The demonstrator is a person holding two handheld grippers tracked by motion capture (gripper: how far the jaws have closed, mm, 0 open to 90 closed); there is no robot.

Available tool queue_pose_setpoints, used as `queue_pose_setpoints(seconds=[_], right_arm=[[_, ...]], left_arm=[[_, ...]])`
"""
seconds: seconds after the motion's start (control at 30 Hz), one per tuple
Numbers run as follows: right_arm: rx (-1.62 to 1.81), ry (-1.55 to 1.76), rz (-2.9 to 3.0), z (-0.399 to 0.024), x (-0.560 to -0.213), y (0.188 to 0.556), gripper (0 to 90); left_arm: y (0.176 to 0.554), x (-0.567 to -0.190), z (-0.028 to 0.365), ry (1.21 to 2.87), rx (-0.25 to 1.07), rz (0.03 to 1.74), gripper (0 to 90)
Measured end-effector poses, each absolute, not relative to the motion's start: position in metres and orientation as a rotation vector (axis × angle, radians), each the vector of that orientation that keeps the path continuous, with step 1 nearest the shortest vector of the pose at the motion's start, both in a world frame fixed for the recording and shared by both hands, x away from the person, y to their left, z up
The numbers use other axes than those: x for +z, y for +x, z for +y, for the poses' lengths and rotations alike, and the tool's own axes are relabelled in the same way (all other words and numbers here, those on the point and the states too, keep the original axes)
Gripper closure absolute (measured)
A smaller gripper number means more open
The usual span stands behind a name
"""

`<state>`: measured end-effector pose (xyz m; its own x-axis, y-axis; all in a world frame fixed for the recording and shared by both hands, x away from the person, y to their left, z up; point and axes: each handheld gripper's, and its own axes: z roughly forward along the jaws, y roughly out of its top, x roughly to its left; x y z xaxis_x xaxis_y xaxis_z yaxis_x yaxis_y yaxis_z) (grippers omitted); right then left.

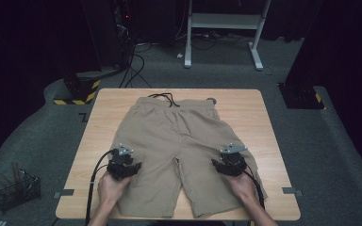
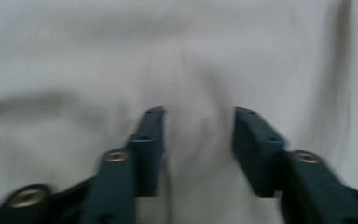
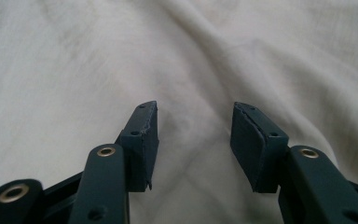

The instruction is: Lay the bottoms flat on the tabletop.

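Khaki shorts lie flat on the wooden table, waistband and black drawstring at the far side. My left gripper hovers low over the left leg, held by a hand from below. In the left gripper view its jaws stand apart over blurred fabric, with a faint crease between them. My right gripper is over the right leg. In the right gripper view its jaws stand apart above wrinkled cloth, the pads not pressing on it.
A small grey object sits at the table's far edge by the waistband. On the floor are a black wire basket at the left, a yellow-striped black base, cables, and a white desk frame behind.
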<state>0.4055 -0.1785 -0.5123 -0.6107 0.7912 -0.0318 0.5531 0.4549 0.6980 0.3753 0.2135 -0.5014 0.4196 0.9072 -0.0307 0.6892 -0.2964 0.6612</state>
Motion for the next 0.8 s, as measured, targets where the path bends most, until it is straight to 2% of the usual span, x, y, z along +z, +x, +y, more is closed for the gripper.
queue_pose_setpoints(seconds=[0.17,0.23,0.43,0.47,0.57,0.73,0.8], right_arm=[[1.034,1.173,2.268,-0.179,-0.499,0.427,51.9],[1.023,1.236,2.218,-0.18,-0.496,0.451,52.9],[0.919,1.296,2.202,-0.184,-0.505,0.48,57.7],[0.856,1.328,2.242,-0.185,-0.512,0.486,62.4],[0.857,1.303,2.266,-0.195,-0.512,0.481,74.3],[0.86,1.274,2.283,-0.209,-0.512,0.456,80.3],[0.838,1.211,2.337,-0.209,-0.511,0.434,82.9]], left_arm=[[0.399,-0.507,0.201,2.04,0.465,1.382,40.3],[0.409,-0.512,0.198,2.036,0.477,1.404,39.7],[0.41,-0.515,0.199,2.007,0.488,1.395,38.9],[0.41,-0.516,0.199,2.013,0.499,1.384,38.9],[0.409,-0.517,0.197,2.009,0.518,1.377,37.9],[0.405,-0.519,0.191,2.029,0.553,1.348,35.3],[0.404,-0.52,0.186,2.023,0.55,1.338,35.2]])
